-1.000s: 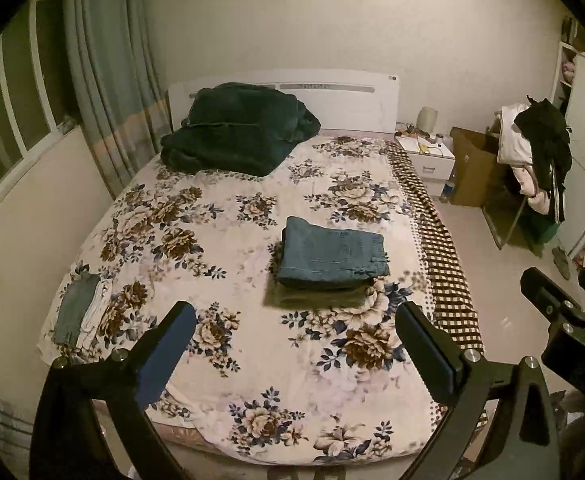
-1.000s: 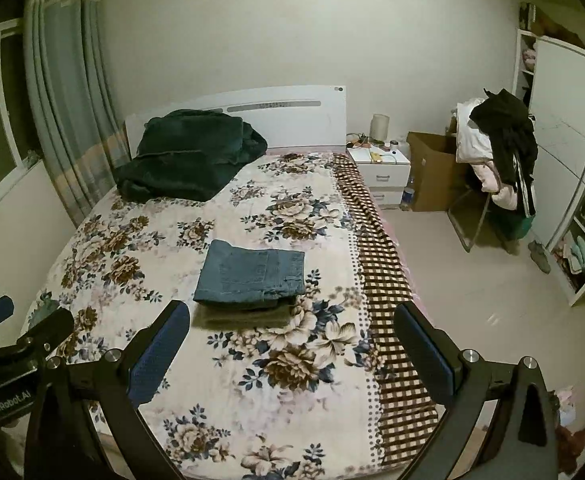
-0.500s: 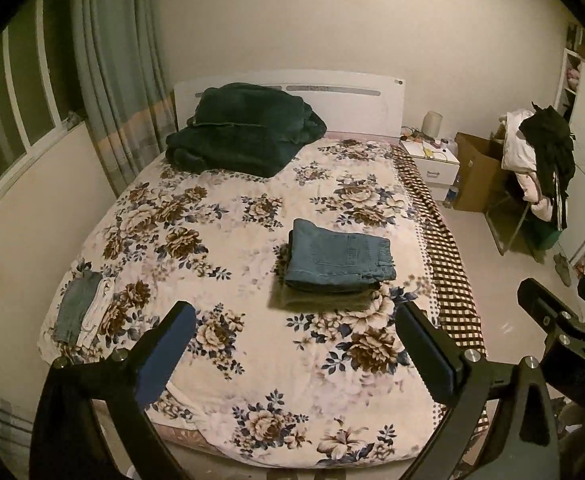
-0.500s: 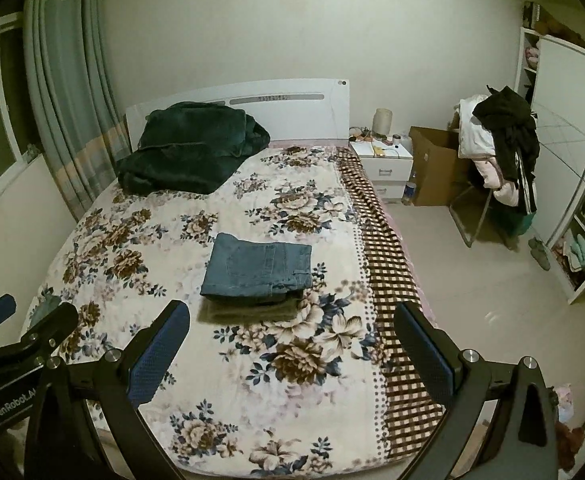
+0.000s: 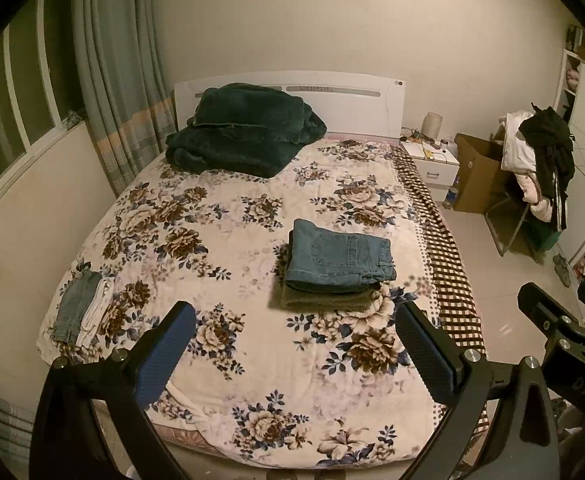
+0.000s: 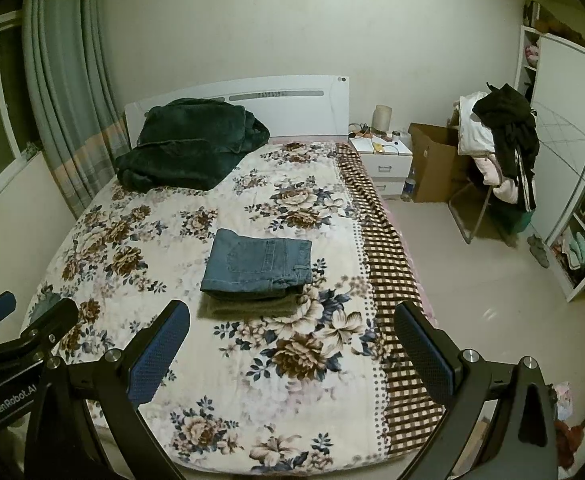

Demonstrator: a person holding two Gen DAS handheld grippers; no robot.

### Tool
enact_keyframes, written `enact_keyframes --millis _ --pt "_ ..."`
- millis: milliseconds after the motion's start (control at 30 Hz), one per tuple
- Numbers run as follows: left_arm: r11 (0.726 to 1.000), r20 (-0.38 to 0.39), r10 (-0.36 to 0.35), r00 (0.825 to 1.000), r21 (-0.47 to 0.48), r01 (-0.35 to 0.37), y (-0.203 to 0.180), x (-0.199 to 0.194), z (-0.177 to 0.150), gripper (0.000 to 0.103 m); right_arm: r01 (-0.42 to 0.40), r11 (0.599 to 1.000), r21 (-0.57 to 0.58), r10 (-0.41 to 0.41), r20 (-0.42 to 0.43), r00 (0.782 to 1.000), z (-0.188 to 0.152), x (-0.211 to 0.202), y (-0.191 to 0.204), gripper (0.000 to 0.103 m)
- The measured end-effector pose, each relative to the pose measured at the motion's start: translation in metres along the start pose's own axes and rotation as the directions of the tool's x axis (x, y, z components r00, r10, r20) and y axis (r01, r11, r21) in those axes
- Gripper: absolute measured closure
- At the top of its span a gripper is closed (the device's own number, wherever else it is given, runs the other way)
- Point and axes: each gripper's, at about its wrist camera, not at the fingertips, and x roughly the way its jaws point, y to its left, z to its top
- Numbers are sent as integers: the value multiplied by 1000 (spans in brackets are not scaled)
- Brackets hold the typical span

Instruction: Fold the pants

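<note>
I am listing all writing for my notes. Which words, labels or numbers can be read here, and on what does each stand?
"GenRobot.AI": on the left gripper, last letter cut by an arm.
"DAS": on the right gripper, seen upside down; uncertain.
Headboard strip: marks too blurred to read.

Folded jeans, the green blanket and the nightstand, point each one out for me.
folded jeans (image 5: 338,258), left wrist view, on the top denim panel near the back pocket.
green blanket (image 6: 190,144), right wrist view, on the middle of the heap by the headboard.
nightstand (image 6: 384,158), right wrist view, on its white drawer front.
</note>
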Motion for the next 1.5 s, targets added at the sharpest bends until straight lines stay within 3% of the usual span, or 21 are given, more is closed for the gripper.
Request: enact_keyframes --millis 1500 --pt "1000 13 26 1000 4 -26 3 -1 5 1 -28 1000 -11 28 -22 999 -7 12 -5 0"
